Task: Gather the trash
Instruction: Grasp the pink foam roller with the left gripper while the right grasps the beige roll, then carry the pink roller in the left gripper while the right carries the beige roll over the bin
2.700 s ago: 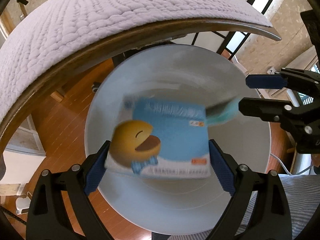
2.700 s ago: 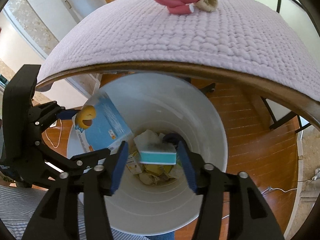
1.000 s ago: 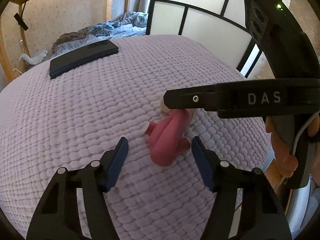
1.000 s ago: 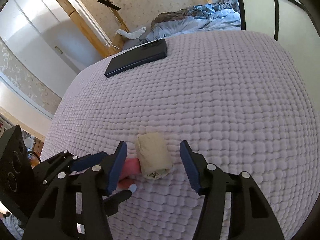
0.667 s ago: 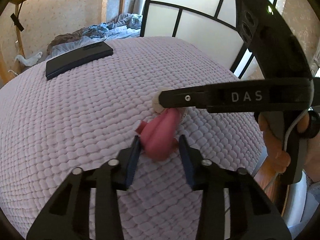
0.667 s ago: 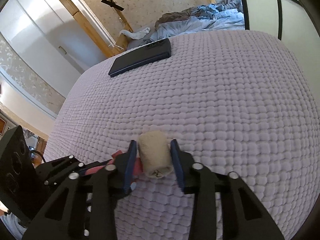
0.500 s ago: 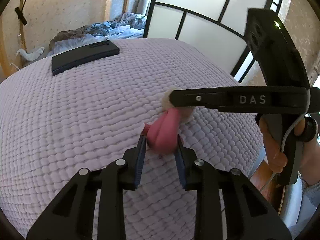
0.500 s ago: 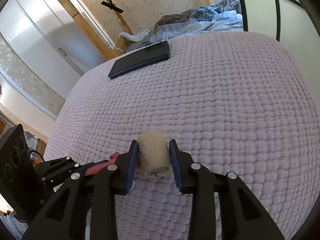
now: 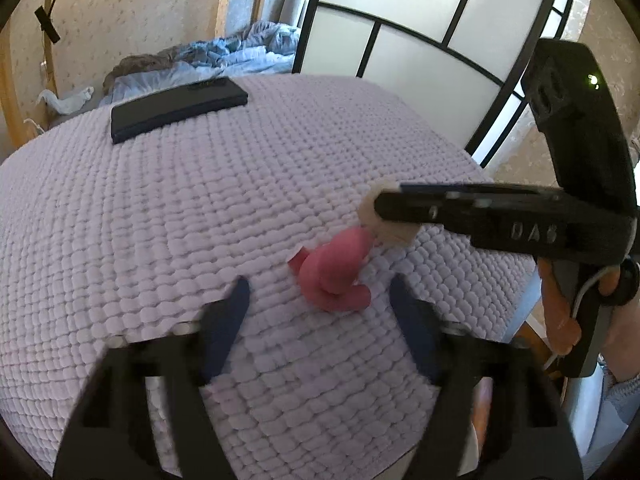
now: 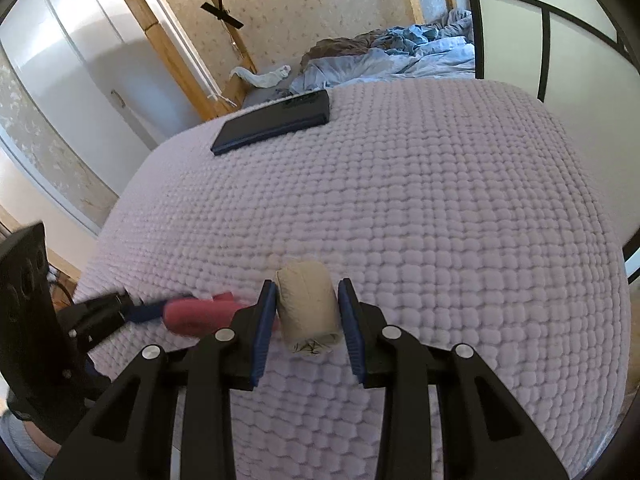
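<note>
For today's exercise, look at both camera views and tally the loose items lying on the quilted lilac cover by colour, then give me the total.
Pink: 1, the pink item, lying free
Beige: 1, the beige roll, gripped by the right tool
Dark: 1, the flat dark case at the far edge
Total: 3

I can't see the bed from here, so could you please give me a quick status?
Left gripper open, jaws just reopened around pink scrap, not gripping. Right gripper shut on beige roll. Nothing blocking.
</note>
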A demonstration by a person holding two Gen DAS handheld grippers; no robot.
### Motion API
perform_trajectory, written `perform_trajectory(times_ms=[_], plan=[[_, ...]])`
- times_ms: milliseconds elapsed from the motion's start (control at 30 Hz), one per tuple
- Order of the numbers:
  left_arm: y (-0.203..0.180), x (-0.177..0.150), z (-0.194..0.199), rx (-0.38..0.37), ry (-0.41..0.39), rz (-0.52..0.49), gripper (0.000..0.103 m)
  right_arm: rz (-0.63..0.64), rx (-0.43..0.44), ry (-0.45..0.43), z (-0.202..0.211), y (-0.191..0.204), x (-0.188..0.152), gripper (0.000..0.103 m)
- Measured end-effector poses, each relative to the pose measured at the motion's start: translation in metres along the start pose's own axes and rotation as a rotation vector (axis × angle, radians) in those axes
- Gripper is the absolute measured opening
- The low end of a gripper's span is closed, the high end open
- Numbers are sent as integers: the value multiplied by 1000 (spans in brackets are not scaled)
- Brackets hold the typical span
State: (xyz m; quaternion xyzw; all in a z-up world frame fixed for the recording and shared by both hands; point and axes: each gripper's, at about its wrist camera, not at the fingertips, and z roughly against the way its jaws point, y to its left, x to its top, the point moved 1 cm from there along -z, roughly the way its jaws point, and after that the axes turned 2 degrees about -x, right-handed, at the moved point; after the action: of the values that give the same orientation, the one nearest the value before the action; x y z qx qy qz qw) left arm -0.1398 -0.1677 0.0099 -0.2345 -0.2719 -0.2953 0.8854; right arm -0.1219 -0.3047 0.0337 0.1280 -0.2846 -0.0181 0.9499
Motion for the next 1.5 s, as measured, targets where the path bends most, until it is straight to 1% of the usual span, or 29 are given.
perform_trajectory(times_ms=[200,300,333,367,433,500,733,767,800,867,900,1033,1133,1167,1200,1233,1267,1300,1367,1500], plan=[[-4,3,-15,14,20,-22,75,69,-57,-14,-4,9,-4,33],[-6,5,-20,27,13,-40,73,109,-80,-15,-6,14,-4,34],[-7,6,-20,34,11,-49,70,122,-86,-15,-7,16,-5,34],[-8,6,-21,41,11,-59,61,132,-93,-15,-8,17,-5,34],[-8,6,-21,52,8,-67,53,147,-108,-14,-9,19,-6,34],[-5,6,-20,47,4,-59,42,154,-110,-13,-9,19,-8,34],[2,4,-12,36,-2,-30,40,166,-107,-37,-1,21,-12,32],[2,4,-10,34,-4,-28,34,162,-105,-41,2,21,-12,32],[2,3,-9,31,-4,-26,33,157,-100,-45,4,20,-12,32],[2,2,-5,26,-6,-15,33,143,-89,-54,10,18,-13,32],[2,2,-4,23,-8,-10,33,138,-85,-55,12,18,-14,30],[4,0,2,18,-16,1,32,122,-79,-47,15,16,-17,28],[6,-2,1,13,-3,5,33,124,-109,-43,12,16,-19,30],[8,-2,0,18,1,11,35,119,-104,-43,10,16,-19,30],[9,-2,-1,23,5,18,46,109,-100,-42,9,15,-18,31],[11,-2,-1,23,4,26,54,104,-99,-40,6,15,-17,32],[11,-2,-1,16,-6,27,62,96,-96,-37,4,14,-17,36],[11,-2,-2,10,-10,26,62,92,-97,-35,2,14,-17,41],[11,-1,-6,8,-2,20,62,92,-95,-29,-3,15,-16,44],[10,1,-13,22,-5,8,62,109,-108,-13,-15,18,-14,45]])
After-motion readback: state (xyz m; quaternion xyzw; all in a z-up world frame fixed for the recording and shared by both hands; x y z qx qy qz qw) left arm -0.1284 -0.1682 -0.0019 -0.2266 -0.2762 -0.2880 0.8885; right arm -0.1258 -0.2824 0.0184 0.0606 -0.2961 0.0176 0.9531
